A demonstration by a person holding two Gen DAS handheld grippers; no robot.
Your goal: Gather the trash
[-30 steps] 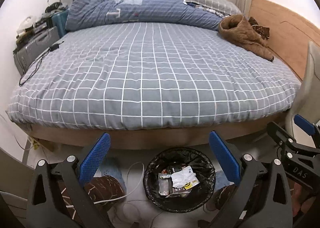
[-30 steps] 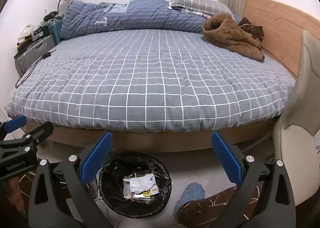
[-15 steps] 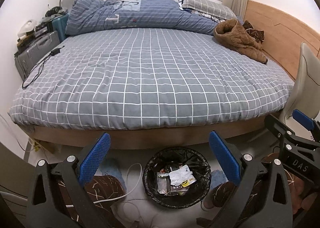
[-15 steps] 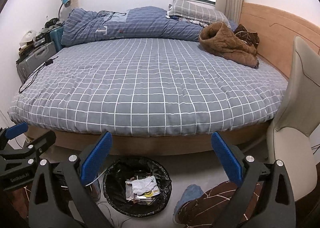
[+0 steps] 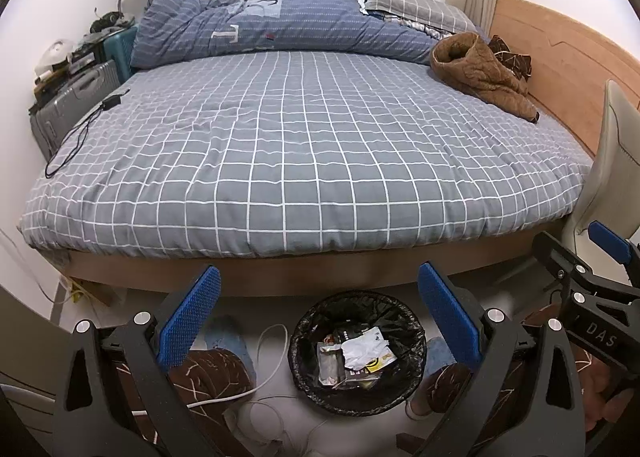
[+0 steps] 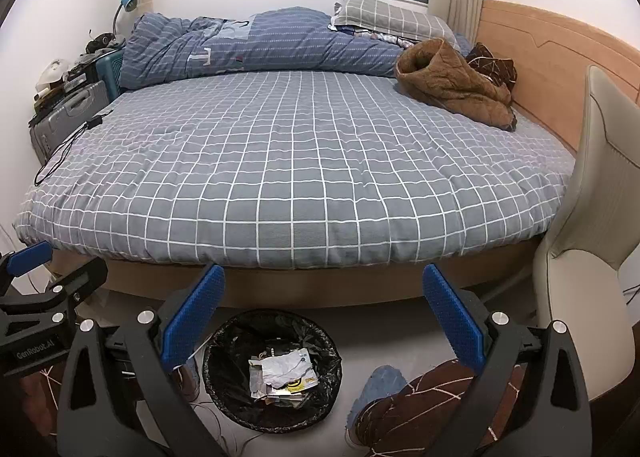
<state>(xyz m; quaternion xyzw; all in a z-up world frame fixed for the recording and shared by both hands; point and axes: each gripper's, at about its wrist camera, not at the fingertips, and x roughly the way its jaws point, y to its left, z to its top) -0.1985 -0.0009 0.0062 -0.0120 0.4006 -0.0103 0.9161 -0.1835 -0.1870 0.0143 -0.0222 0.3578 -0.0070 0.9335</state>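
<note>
The right hand-held gripper (image 5: 600,281) reads "DAS"; the left hand-held gripper (image 6: 44,297) "GenRobot.AI".

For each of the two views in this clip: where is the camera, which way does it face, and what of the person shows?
Left wrist: on the left tongs, open, low by the floor, facing the bed; a patterned trouser leg and the right tongs show.
Right wrist: on the right tongs, open, facing the bed from slightly further right, beside a chair; a knee and the left tongs show.
Shared: the bed, the brown jacket and the trash bin between the fingers.
</note>
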